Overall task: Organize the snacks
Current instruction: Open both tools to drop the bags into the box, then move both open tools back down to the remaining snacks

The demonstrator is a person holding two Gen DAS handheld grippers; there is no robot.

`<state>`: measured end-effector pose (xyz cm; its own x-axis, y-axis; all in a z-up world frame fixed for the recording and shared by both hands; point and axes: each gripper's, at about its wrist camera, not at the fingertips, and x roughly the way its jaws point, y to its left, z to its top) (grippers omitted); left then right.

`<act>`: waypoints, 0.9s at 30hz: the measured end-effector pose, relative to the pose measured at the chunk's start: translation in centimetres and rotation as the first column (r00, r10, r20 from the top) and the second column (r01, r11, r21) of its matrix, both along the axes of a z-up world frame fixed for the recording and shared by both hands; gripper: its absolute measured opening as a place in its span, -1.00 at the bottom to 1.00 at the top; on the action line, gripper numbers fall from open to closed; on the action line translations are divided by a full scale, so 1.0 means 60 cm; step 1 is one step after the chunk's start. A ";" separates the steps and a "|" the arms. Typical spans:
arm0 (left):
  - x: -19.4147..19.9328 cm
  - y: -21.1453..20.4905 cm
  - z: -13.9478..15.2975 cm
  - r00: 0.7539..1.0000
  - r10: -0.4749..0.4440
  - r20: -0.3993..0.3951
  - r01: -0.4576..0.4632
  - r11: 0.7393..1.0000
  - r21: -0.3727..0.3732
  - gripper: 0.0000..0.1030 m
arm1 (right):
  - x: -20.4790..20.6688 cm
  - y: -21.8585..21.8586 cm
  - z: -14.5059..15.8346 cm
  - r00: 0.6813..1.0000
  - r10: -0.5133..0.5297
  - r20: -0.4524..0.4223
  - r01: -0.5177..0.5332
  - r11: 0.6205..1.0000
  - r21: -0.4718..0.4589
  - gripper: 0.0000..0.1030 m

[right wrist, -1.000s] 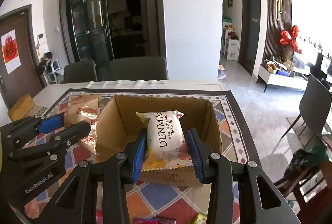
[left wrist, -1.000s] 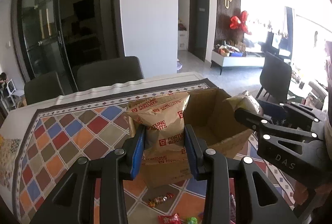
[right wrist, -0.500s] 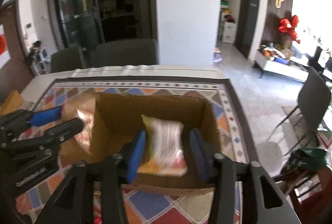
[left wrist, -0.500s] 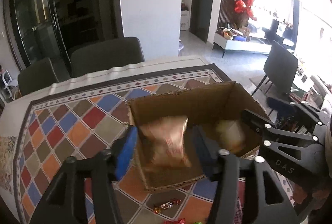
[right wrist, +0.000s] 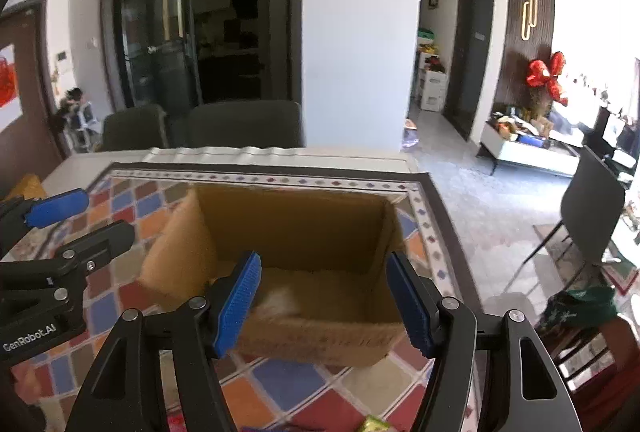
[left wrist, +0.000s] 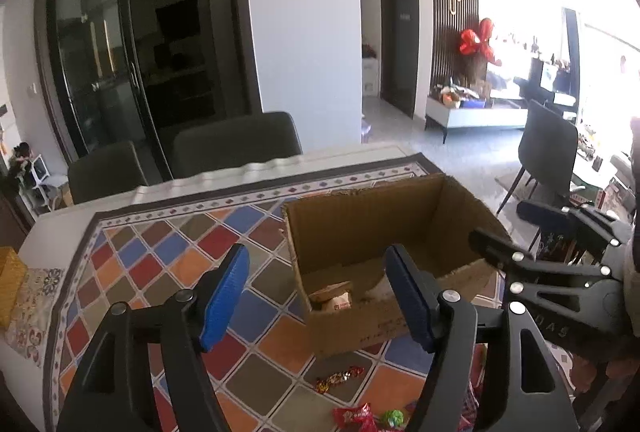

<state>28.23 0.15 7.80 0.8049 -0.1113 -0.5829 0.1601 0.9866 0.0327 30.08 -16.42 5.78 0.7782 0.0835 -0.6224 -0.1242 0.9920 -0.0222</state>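
Both tools hover above the near rim of the open brown cardboard box [left wrist: 380, 232]. The left tool [left wrist: 316, 292] and right tool [right wrist: 324, 296] have jaws spread wide, holding nothing. The tan snack packet [left wrist: 334, 296] lies on the box floor, below the left tool.

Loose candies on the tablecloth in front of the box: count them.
3 in the left wrist view: a red-gold wrapped candy near the cardboard box, a red packet and a green candy at the bottom edge. The fingers may hide others.
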 end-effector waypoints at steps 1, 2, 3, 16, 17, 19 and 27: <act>-0.010 0.003 0.003 1.000 0.002 0.008 -0.002 1.000 -0.001 0.37 | -0.010 0.004 0.000 1.000 0.010 0.000 -0.010 1.000 0.010 0.28; -0.020 0.007 0.006 1.000 0.008 0.017 -0.008 1.000 -0.003 0.37 | -0.018 0.007 0.001 1.000 0.017 0.001 -0.017 1.000 0.017 0.28; -0.029 0.011 0.009 1.000 0.014 0.026 -0.014 1.000 -0.005 0.37 | -0.026 0.011 0.001 1.000 0.025 0.003 -0.025 0.999 0.020 0.28; -0.147 0.058 -0.017 0.996 0.073 0.041 -0.072 0.997 -0.034 0.43 | -0.143 0.059 -0.016 0.994 0.093 0.057 -0.098 0.992 0.083 0.28; -0.154 0.061 -0.023 0.996 0.075 0.037 -0.074 0.997 -0.037 0.43 | -0.147 0.061 -0.019 0.993 0.098 0.059 -0.102 0.992 0.079 0.28; -0.165 0.067 -0.035 0.996 0.079 0.028 -0.078 0.996 -0.042 0.43 | -0.160 0.067 -0.031 0.992 0.109 0.056 -0.113 0.991 0.071 0.28; -0.201 0.074 -0.090 0.997 0.069 -0.027 -0.070 0.997 -0.030 0.43 | -0.196 0.082 -0.081 0.991 0.135 -0.005 -0.134 0.987 0.090 0.28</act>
